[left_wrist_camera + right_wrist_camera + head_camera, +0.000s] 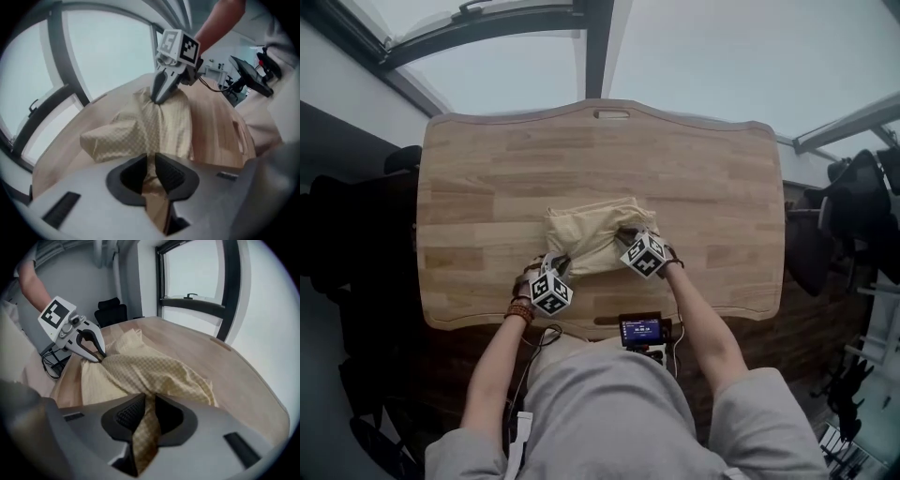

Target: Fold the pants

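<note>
Left tongs [150,172] and right tongs [149,414] each pinch the pants [592,225]; I'd hold that edge taut, level.
</note>
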A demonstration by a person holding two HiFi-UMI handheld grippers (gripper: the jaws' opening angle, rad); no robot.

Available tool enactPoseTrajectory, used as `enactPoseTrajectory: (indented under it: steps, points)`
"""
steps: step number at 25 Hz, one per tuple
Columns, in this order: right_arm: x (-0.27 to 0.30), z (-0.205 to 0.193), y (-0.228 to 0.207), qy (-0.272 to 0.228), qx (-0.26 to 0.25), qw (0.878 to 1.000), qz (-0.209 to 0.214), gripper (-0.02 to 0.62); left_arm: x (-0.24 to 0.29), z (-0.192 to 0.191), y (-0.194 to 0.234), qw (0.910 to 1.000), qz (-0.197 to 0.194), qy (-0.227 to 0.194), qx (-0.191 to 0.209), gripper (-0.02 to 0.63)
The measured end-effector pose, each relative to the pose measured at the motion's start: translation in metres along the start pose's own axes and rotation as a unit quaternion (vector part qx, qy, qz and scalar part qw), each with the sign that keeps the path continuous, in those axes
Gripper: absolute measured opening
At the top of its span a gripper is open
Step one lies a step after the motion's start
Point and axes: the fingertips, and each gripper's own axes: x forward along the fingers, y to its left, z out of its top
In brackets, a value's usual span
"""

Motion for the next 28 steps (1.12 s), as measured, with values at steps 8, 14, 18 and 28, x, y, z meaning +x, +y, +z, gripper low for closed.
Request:
enactPoseTrajectory:
  steps: [8, 14, 18, 28]
  points:
    - [-0.023, 0.035, -0.030, -0.036, -0.016, 0.999, -0.019, 0.063, -0.036, 0.021, -0.005, 0.9981, 0.041, -0.042, -0.017, 0.060]
    - [0.016, 0.007, -0.056, 0.028, 0.034, 0.998, -0.038, 0.069, -0.011, -0.011, -0.020, 0.9991, 0.034, -0.006, -0.027, 0.057]
    - [0.003, 0.015, -0.055, 0.023, 0.026, 0.998, -0.050, 0.069, -0.034, 0.018, 0.001, 0.9949, 0.060, -0.052, -0.062, 0.057]
    - [-0.007, -0.027, -0.026, 0.001, 0.070, 0.989, -0.129, 0.044, 0.004, -0.017, 0.021, 0.9851, 0.046, 0.016, -0.165, 0.052]
